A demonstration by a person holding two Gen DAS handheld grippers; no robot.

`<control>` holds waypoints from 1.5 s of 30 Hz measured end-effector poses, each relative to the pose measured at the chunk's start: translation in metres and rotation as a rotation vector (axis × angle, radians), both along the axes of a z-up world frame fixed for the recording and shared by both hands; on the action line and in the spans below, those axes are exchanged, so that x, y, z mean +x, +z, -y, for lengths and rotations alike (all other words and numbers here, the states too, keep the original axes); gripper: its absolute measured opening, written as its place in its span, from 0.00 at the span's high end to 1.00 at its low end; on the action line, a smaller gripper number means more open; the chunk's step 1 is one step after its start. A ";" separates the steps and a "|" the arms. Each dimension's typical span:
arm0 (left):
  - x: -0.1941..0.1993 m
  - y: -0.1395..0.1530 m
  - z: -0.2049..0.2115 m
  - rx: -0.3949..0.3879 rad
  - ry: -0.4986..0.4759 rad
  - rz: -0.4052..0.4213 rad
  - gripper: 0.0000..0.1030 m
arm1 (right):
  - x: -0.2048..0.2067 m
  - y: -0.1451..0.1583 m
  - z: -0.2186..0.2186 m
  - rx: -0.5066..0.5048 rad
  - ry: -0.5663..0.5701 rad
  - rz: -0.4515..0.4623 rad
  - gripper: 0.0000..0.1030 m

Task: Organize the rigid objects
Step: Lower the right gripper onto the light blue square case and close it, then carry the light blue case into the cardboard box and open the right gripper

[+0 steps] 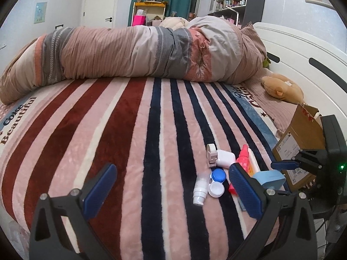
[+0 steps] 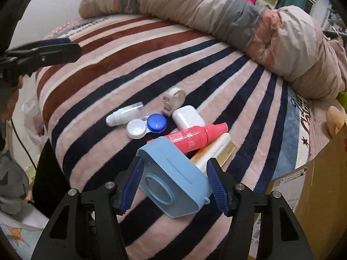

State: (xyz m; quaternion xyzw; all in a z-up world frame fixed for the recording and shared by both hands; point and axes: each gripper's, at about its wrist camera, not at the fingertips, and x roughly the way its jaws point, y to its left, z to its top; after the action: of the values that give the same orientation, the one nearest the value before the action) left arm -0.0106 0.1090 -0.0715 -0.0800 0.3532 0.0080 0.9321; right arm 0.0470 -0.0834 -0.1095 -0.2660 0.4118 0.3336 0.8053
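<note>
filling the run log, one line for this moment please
right gripper: shut on blue case | left gripper: open, holds nothing | cardboard box: right of the pile

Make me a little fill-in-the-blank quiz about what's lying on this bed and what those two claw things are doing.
1. The right gripper has its fingers on either side of a light ____ case.
2. The contact lens case has one white cap and one ____ cap.
3. The left gripper is open and holds ____.
4. The pink spray bottle lies across a ____ tube.

Missing words: blue; blue; nothing; white
</note>
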 end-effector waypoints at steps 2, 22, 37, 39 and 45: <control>0.000 -0.001 0.001 0.004 0.000 -0.004 0.01 | -0.008 0.003 0.000 -0.008 0.029 0.000 0.53; -0.005 -0.012 0.010 0.021 -0.006 -0.048 0.01 | -0.062 -0.036 -0.006 0.133 0.013 -0.057 0.41; -0.010 -0.020 0.005 -0.051 -0.071 -0.083 0.01 | -0.018 -0.062 0.003 0.163 -0.085 -0.082 0.10; -0.008 -0.028 0.011 -0.094 -0.130 -0.111 0.01 | -0.018 -0.071 0.010 0.133 -0.114 -0.126 0.03; -0.001 -0.050 0.031 -0.192 -0.271 -0.189 0.01 | -0.019 -0.072 0.031 0.229 -0.102 -0.141 0.04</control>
State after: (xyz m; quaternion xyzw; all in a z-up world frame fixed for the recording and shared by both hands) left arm -0.0120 0.0777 -0.1214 -0.1190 0.4458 -0.1439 0.8754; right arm 0.0276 -0.1142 -0.1813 -0.1270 0.4396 0.3551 0.8152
